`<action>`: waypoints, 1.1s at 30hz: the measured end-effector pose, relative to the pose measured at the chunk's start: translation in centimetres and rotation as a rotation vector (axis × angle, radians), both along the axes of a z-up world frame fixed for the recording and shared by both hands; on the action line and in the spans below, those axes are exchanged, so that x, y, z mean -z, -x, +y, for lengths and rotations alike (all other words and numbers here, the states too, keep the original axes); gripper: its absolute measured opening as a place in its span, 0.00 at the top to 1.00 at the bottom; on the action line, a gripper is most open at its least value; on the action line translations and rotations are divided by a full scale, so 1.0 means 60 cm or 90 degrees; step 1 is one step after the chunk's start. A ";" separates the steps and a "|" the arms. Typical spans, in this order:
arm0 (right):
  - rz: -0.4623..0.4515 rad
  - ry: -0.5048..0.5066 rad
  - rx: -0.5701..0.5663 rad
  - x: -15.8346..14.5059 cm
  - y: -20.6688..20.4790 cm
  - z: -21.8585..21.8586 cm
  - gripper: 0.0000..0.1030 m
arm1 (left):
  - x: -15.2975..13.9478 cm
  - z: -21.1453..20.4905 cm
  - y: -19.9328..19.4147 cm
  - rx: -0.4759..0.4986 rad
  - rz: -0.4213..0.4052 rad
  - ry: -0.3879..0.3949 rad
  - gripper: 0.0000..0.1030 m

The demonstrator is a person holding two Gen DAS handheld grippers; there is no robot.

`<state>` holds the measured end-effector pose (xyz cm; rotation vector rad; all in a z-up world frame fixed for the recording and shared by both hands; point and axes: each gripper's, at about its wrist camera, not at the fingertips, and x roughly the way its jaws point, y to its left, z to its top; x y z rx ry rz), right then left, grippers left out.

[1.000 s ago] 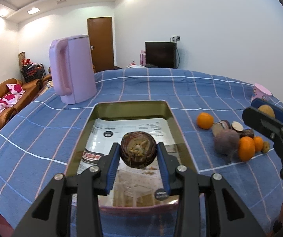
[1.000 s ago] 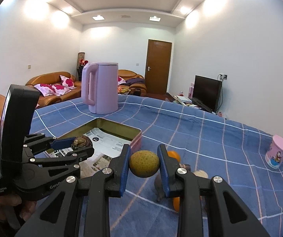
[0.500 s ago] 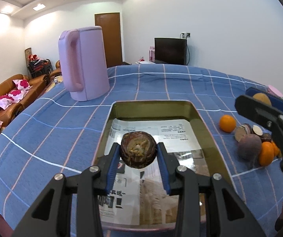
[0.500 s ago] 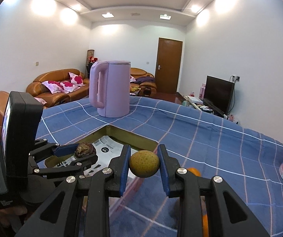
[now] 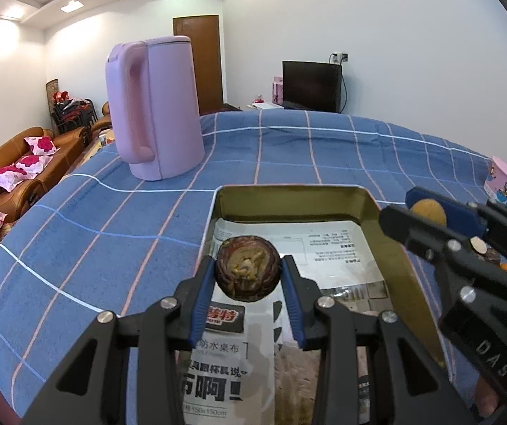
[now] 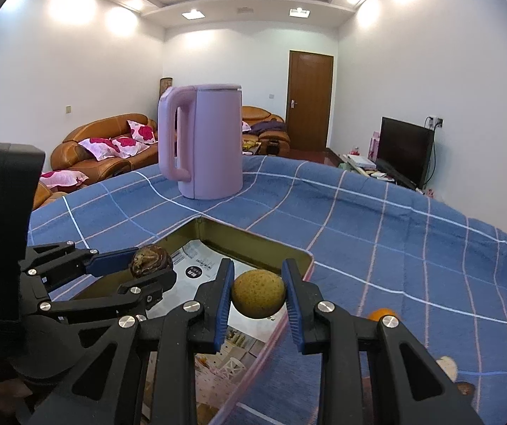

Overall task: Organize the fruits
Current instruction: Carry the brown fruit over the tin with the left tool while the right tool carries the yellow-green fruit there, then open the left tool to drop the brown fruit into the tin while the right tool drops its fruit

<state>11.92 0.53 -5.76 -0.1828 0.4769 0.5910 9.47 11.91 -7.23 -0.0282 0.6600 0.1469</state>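
My left gripper (image 5: 248, 279) is shut on a dark purple-brown round fruit (image 5: 248, 271) with a yellowish scarred face, held over the newspaper-lined tin tray (image 5: 290, 198). In the right wrist view the same left gripper (image 6: 147, 269) and its fruit (image 6: 151, 260) hang over the tray's left part. My right gripper (image 6: 258, 292) is shut on a yellow-green round fruit (image 6: 258, 294) above the tray's right rim (image 6: 303, 264). From the left wrist view, that right gripper (image 5: 427, 212) comes in from the right with its fruit (image 5: 428, 210).
A tall pink kettle (image 5: 154, 106) stands on the blue checked tablecloth (image 5: 94, 233) beyond the tray. A pink cup (image 5: 503, 180) sits at the far right. An orange (image 6: 381, 313) and other fruits lie right of the tray. Sofas stand off the table's left.
Both grippers have carried their fruits forward and leftward over the tray. The kettle looms larger, and the fruit pile has slid out to the right edge of both views.
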 end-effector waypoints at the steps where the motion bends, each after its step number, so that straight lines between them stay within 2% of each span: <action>1: 0.003 0.000 -0.001 0.002 -0.002 0.002 0.71 | 0.000 0.002 -0.002 -0.001 0.001 -0.001 0.62; 27: 0.052 0.023 -0.039 0.027 -0.023 0.026 0.70 | 0.007 0.013 -0.014 -0.006 0.020 0.002 0.61; 33: 0.050 0.013 -0.029 0.025 -0.025 0.019 0.61 | 0.006 0.014 -0.008 -0.005 0.018 0.007 0.60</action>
